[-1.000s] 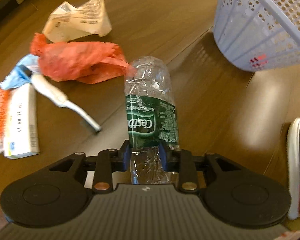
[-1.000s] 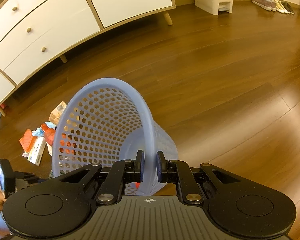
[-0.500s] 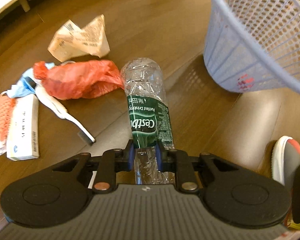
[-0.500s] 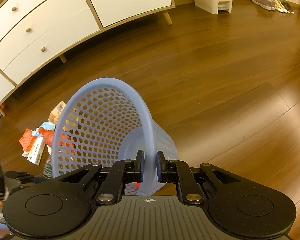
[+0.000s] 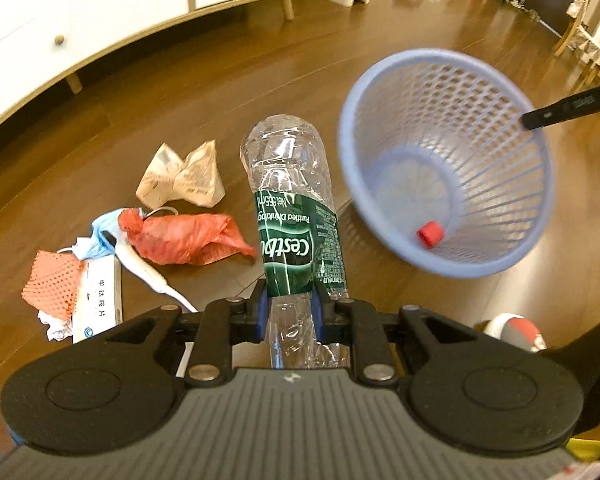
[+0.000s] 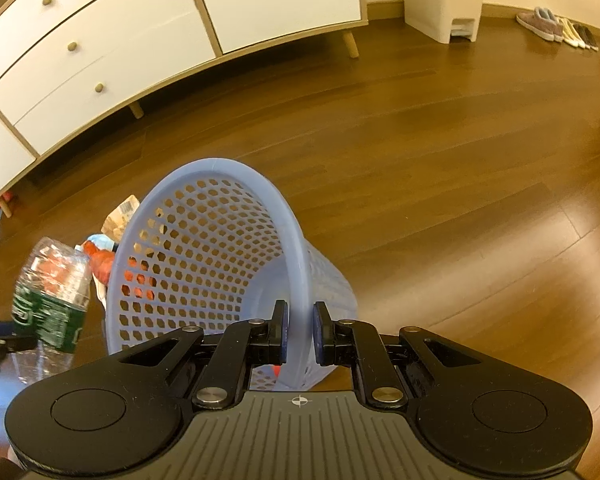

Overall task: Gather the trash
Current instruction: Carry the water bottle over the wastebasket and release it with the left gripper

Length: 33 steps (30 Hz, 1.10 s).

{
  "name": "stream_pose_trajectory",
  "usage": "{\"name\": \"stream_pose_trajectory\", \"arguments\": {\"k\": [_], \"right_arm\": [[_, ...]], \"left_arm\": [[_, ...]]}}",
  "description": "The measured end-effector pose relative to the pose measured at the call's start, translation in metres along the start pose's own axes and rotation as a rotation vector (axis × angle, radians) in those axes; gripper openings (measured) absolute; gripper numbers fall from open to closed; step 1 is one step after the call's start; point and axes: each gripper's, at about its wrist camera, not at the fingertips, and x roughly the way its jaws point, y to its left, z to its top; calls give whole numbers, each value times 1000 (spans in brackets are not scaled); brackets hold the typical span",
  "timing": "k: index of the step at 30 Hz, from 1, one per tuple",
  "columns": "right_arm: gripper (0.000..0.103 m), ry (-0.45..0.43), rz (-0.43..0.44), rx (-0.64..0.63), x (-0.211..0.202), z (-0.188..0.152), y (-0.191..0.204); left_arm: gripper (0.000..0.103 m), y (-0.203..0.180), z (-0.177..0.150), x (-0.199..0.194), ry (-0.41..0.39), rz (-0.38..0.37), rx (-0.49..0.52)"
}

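Observation:
My left gripper (image 5: 289,312) is shut on a crushed clear plastic bottle (image 5: 296,216) with a green label, held above the floor, base pointing away. The same bottle (image 6: 52,292) shows at the left of the right wrist view. My right gripper (image 6: 299,332) is shut on the rim of a pale blue mesh basket (image 6: 204,264), tilted with its mouth toward the bottle. In the left wrist view the basket (image 5: 496,92) sits just right of the bottle, and a red cap (image 5: 430,234) lies inside it.
On the wood floor to the left lie a crumpled paper bag (image 5: 180,178), a red plastic bag (image 5: 188,238), a blue mask (image 5: 100,236), a white toothbrush (image 5: 148,272), a white box (image 5: 98,304) and orange netting (image 5: 50,284). A white cabinet (image 6: 140,40) stands behind. A shoe (image 5: 516,330) is at lower right.
The left gripper has lifted the bottle off the floor and tilted up. The basket's mouth now faces the bottle, showing the red cap inside.

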Motion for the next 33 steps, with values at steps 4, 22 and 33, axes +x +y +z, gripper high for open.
{"name": "stream_pose_trajectory", "arguments": {"k": [4,22,33], "right_arm": [[9,-4,-8,-35,2,-1,7],[9,-7,-36,-111,6,-5,25],[9,-9,-35,-126,8,-4,29]], "left_arm": [[17,-18,4,-18,-2,-30,29],[18,-55,32,9,33,-143,105],[18,-66,49,23,31,-182,122]]}}
